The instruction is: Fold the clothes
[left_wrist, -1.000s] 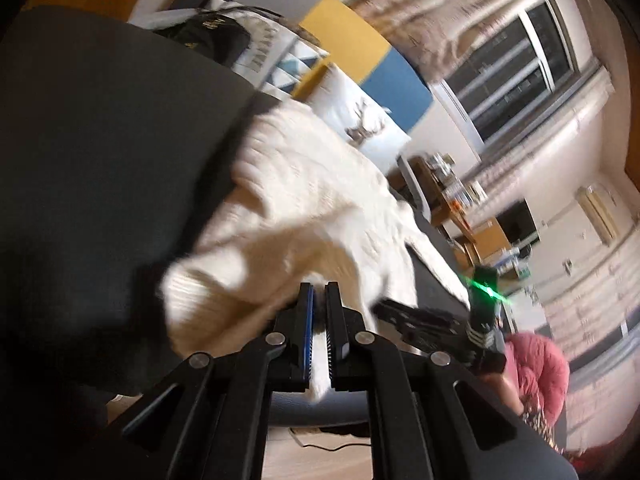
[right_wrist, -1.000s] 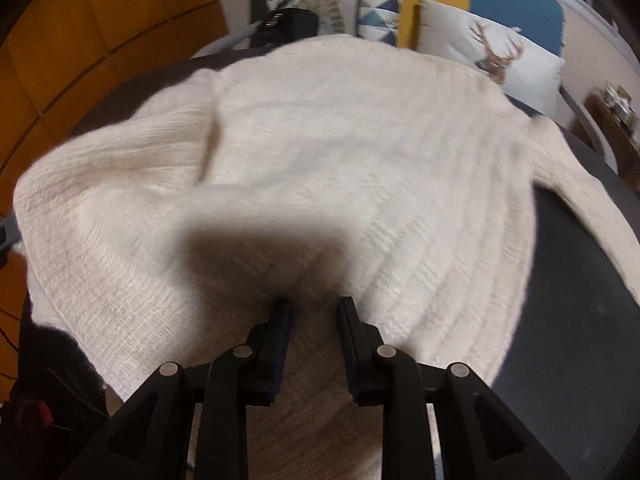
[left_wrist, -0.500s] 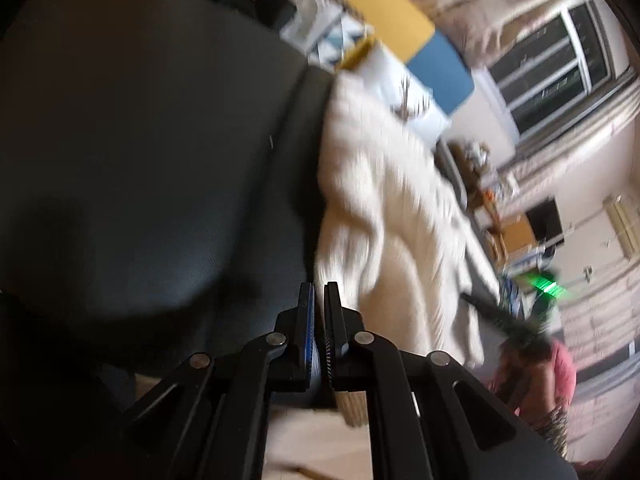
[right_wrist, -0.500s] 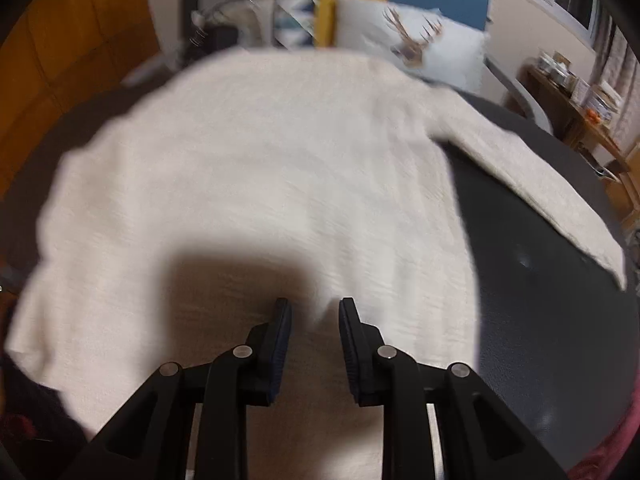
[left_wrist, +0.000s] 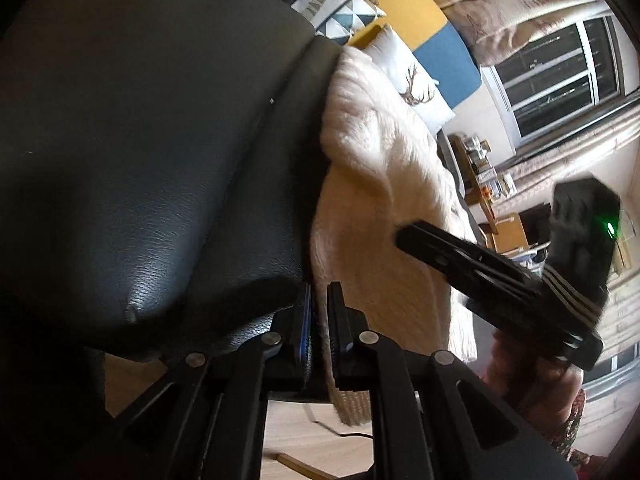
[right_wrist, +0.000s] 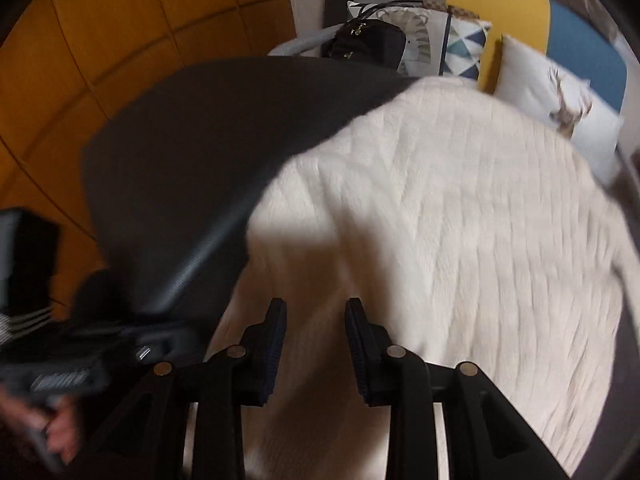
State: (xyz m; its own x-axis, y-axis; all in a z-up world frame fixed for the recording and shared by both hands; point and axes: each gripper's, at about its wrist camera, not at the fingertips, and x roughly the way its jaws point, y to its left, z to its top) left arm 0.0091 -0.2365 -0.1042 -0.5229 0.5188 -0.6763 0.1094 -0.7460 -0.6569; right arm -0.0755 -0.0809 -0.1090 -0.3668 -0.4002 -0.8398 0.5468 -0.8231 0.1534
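The cream knit sweater point(right_wrist: 440, 232) lies spread over a black leather seat point(left_wrist: 132, 152), filling the centre and right of the right wrist view; in the left wrist view point(left_wrist: 384, 208) it runs down the middle, its hem hanging past the seat's front edge at lower centre. Behind it, at the upper right, stand a deer-print cushion point(right_wrist: 560, 108), a triangle-patterned cushion point(right_wrist: 460, 40) and a black bag point(right_wrist: 368, 42); orange wall panels point(right_wrist: 100, 32) fill the upper left. The left gripper point(left_wrist: 319, 320), bottom centre, is clenched on the sweater's hem edge at the seat's front rim. The right gripper point(right_wrist: 315, 336) hovers over the sweater with its jaws apart, grasping nothing; it also shows at right in the left wrist view point(left_wrist: 408, 236). A hand point(right_wrist: 56, 428) appears blurred at lower left. Bare leather lies left of the sweater.
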